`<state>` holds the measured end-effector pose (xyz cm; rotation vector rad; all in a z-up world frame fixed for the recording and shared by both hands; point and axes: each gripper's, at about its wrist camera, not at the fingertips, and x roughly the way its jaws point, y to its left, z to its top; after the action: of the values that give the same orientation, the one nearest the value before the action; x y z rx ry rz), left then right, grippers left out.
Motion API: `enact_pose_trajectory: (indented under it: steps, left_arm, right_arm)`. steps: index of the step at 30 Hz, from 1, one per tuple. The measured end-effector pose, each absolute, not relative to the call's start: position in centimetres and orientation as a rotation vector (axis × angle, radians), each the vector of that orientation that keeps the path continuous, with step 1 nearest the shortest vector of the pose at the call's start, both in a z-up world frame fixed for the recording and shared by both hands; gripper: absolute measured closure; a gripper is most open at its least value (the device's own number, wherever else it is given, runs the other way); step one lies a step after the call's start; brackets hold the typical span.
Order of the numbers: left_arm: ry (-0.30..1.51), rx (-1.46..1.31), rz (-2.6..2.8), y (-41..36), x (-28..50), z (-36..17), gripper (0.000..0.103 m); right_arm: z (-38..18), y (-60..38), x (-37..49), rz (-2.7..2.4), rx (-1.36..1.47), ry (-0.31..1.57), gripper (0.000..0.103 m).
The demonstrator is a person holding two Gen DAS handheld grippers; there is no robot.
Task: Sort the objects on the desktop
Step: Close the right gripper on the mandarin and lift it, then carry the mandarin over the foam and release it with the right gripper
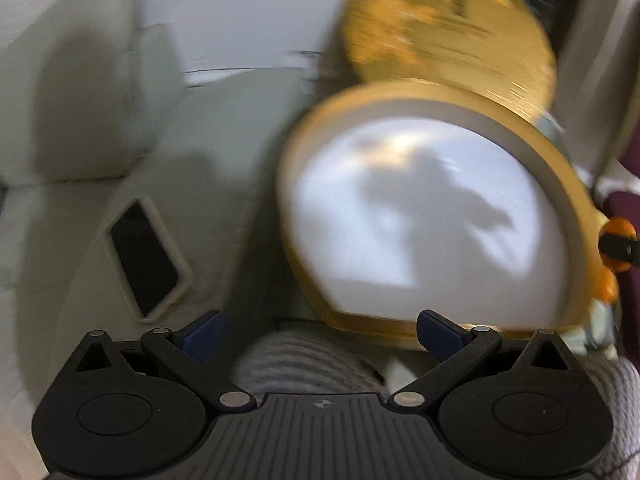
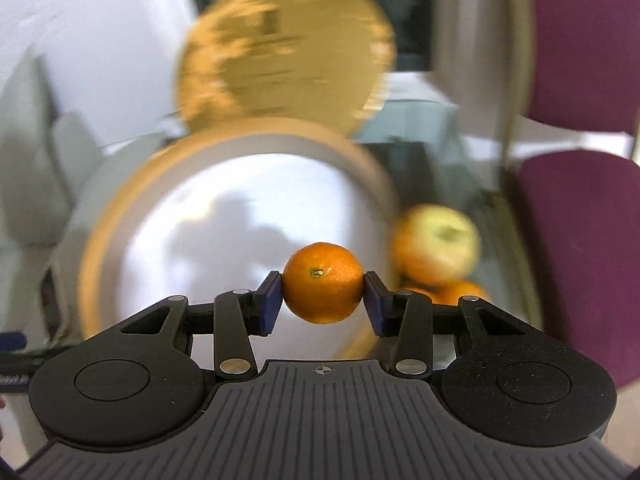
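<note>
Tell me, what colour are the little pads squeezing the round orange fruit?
Dark blue. The pads of the right gripper clamp the round orange fruit, clearest in the right wrist view.

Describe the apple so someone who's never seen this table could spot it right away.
Find the large white plate with a gold rim. Just off its right edge sits a small pile of fruit, and the apple lies on top. It is pale yellow-green; the fruits beneath it are orange.
</note>
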<state>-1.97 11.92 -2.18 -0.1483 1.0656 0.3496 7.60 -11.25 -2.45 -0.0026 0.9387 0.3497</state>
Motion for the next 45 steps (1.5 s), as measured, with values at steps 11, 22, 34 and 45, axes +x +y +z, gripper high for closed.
enact_pose_trajectory:
  steps: [11, 22, 34, 45]
  left_arm:
    - [1.114, -0.261, 0.473, 17.7, -3.7, -3.9, 0.001]
    - [1.128, -0.268, 0.41, 16.8, -3.9, -4.2, 0.001]
    - [1.106, -0.132, 0.322, 11.4, -5.2, -2.7, 0.001]
    - [1.055, 0.103, 0.178, 3.8, -5.3, -0.9, 0.001]
  right_arm:
    - [-9.8, 1.6, 9.1, 0.559, -0.207, 1.085, 0.058]
    - [-9.9, 0.6, 8.8, 0.543, -0.194, 1.135, 0.043]
    - [-3.4, -9.4, 2.6, 0.438, 0.003, 1.051, 0.033]
    - [-3.0, -18.2, -2.2, 0.292, 0.146, 1.042, 0.032]
